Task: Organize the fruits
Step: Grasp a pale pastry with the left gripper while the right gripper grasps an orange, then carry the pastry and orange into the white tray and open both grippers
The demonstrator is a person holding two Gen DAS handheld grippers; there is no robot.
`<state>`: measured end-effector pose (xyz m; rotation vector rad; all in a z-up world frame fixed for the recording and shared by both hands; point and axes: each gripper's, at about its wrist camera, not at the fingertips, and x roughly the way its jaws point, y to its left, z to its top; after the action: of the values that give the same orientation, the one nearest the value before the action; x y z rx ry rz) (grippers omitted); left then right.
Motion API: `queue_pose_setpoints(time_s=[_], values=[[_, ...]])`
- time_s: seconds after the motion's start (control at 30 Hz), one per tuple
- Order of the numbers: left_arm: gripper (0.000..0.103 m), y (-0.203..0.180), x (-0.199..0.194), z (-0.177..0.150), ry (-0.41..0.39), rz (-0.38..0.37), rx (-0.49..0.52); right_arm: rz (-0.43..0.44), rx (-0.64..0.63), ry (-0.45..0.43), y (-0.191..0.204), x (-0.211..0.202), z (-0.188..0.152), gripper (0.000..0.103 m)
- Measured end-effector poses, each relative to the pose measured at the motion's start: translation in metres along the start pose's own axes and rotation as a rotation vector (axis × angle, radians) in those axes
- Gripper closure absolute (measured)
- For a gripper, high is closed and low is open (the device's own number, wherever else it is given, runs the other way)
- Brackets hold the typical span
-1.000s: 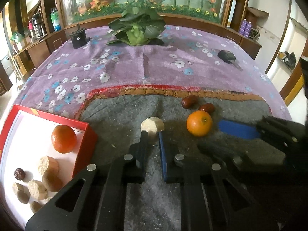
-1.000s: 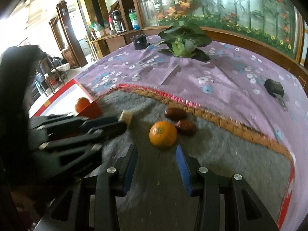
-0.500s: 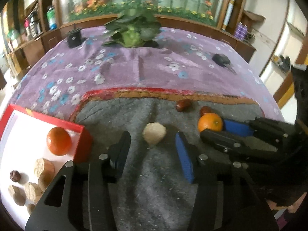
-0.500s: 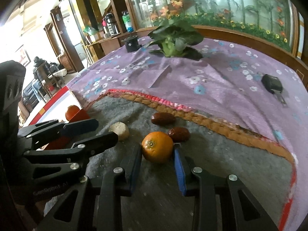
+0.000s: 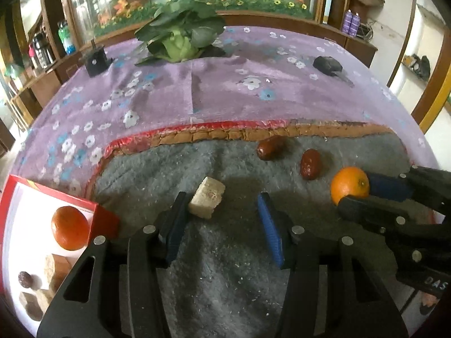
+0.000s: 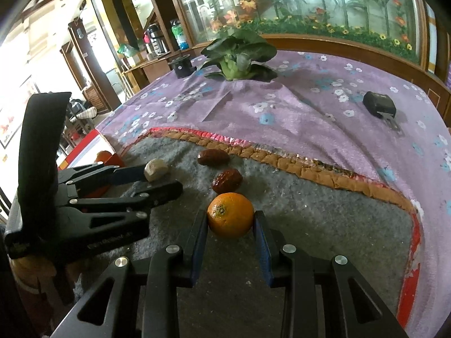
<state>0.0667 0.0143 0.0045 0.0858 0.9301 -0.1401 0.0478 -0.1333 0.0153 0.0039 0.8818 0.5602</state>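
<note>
Grey felt mat [image 5: 225,267] fills the near half of the left wrist view, and the left gripper [image 5: 222,222] stands over it with its jaws apart; they opened within the last second. The pale cut chunk [image 5: 207,201] lies just ahead, hard against the left-hand pad, with a wide gap to the blue pad at 3 o'clock of it. To take it cleanly, I would shift the gripper toward 9 o'clock so the chunk sits centred, then close on its flat faces. The red tray [image 5: 103,219], at 8 o'clock, already holds an orange and several chunks, so that looks like the drop place. Two dates [image 5: 270,148] lie at 1 o'clock, still on the mat.

In the right wrist view the right gripper [image 6: 230,226] has its pads against both sides of the orange [image 6: 230,215]; the jaws narrowed onto it within the last second and are now clamped on it, the fruit resting on the mat. The grip sits near the fingertips, so a round fruit could roll out forward: I judge it wise to lift slowly. The left tool at 9 o'clock is near, so the carry toward the tray should pass above it
</note>
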Motion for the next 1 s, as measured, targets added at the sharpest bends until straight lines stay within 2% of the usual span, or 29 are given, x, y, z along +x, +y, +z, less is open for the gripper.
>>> queue_pose_setpoints(time_s=[0.07, 0.17, 0.2, 0.27, 0.33, 0.6, 1.0], values=[[0.052, 0.004, 0.0, 0.001, 0.0, -0.016, -0.042, 0.003, -0.007, 0.001, 0.002, 0.0, -0.001, 0.071], [0.054, 0.0, -0.001, -0.001, -0.005, 0.002, -0.017, 0.005, -0.005, 0.001, 0.002, -0.001, -0.001, 0.071], [0.059, 0.001, -0.001, -0.001, -0.006, 0.008, -0.021, 0.005, -0.006, 0.001, 0.002, -0.001, -0.001, 0.071], [0.076, 0.006, -0.002, -0.001, -0.006, 0.028, -0.045, 0.007, -0.005, 0.0, 0.002, -0.001, -0.001, 0.071], [0.087, 0.015, -0.004, -0.001, 0.003, 0.005, -0.085, 0.008, -0.005, -0.004, 0.003, -0.002, -0.001, 0.071], [0.087, 0.013, -0.026, -0.01, -0.008, 0.005, -0.096, 0.02, -0.022, -0.027, 0.016, -0.018, -0.006, 0.071], [0.087, 0.012, -0.069, -0.039, -0.056, 0.078, -0.089, 0.034, -0.06, -0.019, 0.05, -0.032, -0.024, 0.071]])
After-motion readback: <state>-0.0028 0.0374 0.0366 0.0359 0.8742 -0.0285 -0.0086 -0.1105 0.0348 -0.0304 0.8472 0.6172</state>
